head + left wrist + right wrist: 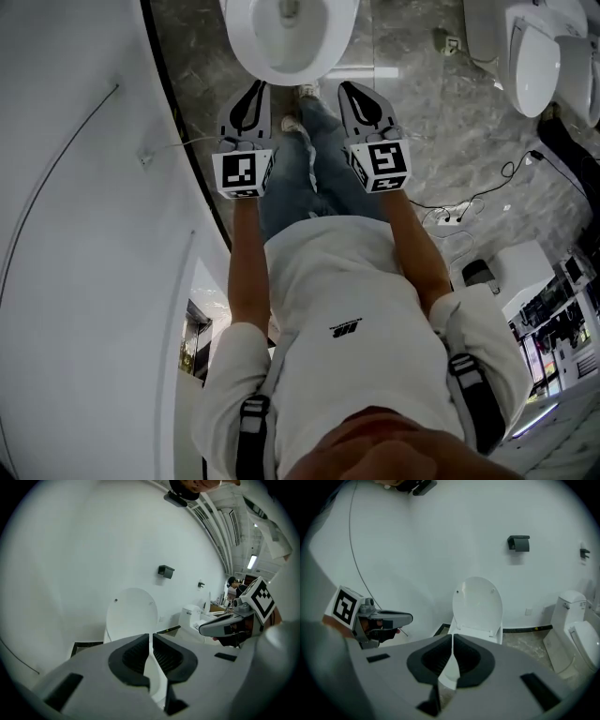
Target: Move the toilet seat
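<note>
Left gripper and right gripper: jaws of each pressed together, nothing between them. Both are held just short of the toilet bowl front rim. Toilet seat stands raised upright at the bowl's back.

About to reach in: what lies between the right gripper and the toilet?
Nothing. In the right gripper view, the stretch from the shut right gripper to the toilet is bare.
</note>
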A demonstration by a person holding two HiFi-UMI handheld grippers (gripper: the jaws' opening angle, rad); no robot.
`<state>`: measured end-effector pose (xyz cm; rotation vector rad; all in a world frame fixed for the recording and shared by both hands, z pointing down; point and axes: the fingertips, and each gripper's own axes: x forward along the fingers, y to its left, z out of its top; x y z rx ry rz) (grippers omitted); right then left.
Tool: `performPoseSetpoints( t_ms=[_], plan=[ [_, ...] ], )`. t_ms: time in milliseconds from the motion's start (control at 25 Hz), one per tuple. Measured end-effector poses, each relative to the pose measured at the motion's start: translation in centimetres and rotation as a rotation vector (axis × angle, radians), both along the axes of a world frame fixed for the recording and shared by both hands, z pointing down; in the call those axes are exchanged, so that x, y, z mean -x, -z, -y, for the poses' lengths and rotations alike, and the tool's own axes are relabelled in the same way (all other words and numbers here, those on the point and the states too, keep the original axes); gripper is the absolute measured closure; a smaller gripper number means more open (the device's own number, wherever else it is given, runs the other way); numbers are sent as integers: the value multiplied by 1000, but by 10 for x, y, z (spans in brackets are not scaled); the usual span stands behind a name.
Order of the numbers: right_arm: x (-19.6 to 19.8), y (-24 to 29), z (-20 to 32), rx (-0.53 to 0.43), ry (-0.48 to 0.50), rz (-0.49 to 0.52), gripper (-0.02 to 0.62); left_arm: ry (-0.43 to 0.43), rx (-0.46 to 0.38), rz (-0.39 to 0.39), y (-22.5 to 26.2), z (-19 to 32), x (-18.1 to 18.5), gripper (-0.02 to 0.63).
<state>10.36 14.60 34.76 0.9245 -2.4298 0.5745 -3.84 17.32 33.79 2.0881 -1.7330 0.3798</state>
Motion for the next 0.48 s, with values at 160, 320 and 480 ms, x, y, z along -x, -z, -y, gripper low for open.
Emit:
performPoseSetpoints(
  t_ms=[160, 320, 480],
  plan=[
    [-1, -28, -2, 31, 4, -13, 563, 12, 36, -41, -31, -3, -3, 577],
    [1, -57, -4, 58, -17, -34, 563, -6, 81, -17, -58, -1, 3, 577],
    [3, -89, -9, 83, -39, -72, 563, -6, 127, -22, -90, -4, 11, 577]
  ],
)
